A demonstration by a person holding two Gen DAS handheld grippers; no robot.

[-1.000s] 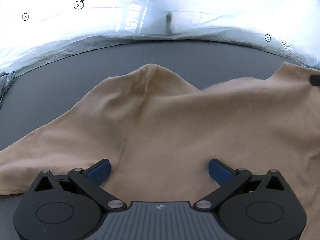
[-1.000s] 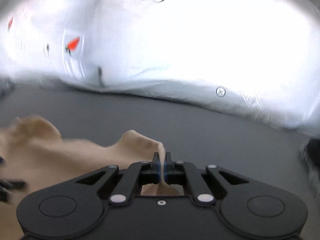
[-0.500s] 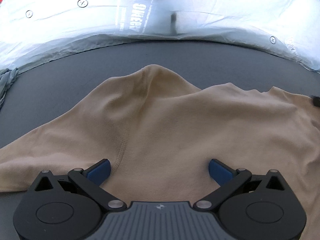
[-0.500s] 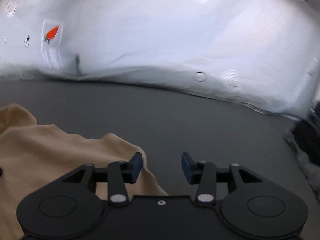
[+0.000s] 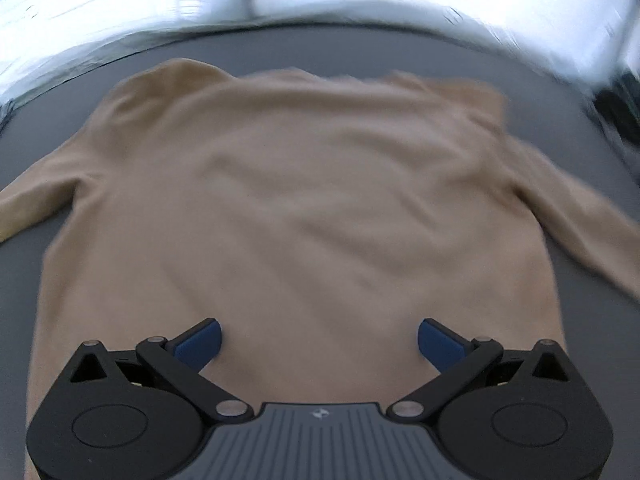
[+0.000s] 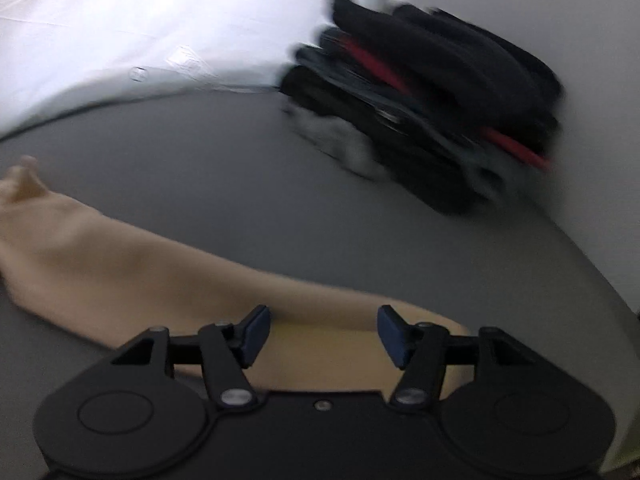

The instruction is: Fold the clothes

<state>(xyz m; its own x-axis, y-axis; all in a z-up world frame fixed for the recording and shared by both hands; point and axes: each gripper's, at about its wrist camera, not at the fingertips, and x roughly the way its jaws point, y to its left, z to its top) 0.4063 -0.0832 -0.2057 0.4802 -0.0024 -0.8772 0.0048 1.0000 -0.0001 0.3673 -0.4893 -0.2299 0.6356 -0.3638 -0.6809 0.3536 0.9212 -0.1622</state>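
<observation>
**Tan shirt spread flat, both tongs empty**

The tan long-sleeved shirt [image 5: 312,184] lay flat on the dark grey worktop [image 5: 580,320], sleeves angled outward. The left tongs [image 5: 319,342] hung spread wide over its lower body, gripping nothing. The right tongs [image 6: 323,334] stood parted above one sleeve [image 6: 120,256]. A blurred pile of dark clothes [image 6: 420,120] sat well apart.
</observation>
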